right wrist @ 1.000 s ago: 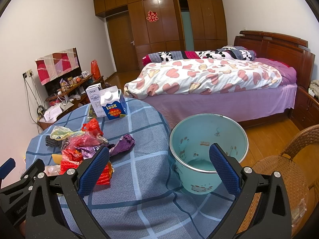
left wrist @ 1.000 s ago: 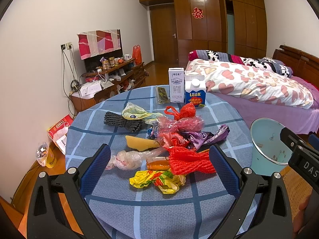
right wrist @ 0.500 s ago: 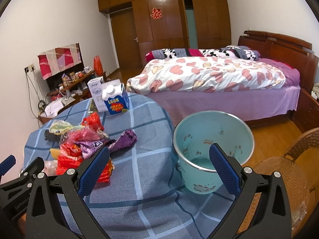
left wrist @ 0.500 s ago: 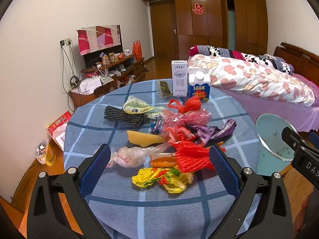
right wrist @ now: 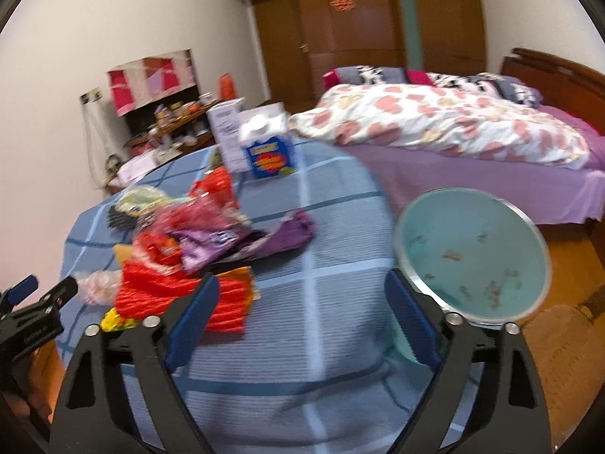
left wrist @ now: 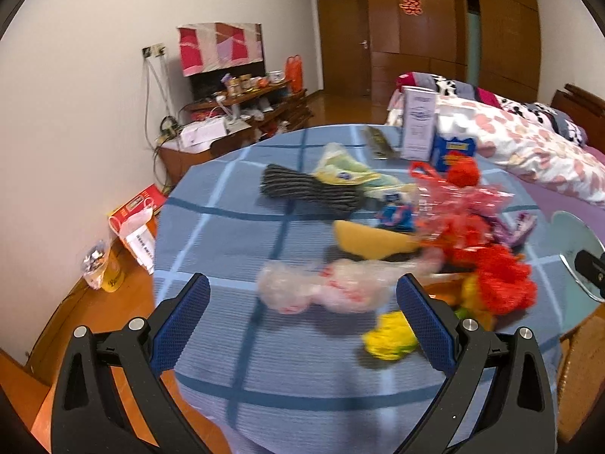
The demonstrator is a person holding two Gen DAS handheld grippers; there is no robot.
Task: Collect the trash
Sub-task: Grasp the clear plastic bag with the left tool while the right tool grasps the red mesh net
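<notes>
Over table [left wrist: 234, 344] | left tool [left wrist: 300, 319] spread, empty | right tool [right wrist: 300, 323] just narrowing, spread, empty | clear bag [left wrist: 321, 289] ahead

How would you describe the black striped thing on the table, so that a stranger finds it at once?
Start at the round table with the blue checked cloth. In the trash pile, look at the side nearest the white wall. The black striped thing lies flat there beside a pale green bag; it is the only dark, ribbed piece among bright plastic bags.

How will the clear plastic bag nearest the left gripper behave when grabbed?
The clear bag looks crumpled and thin, so it is probably floppy and very light. It will likely squash flat between the pads and trail loose ends. Its film may be slippery.
</notes>
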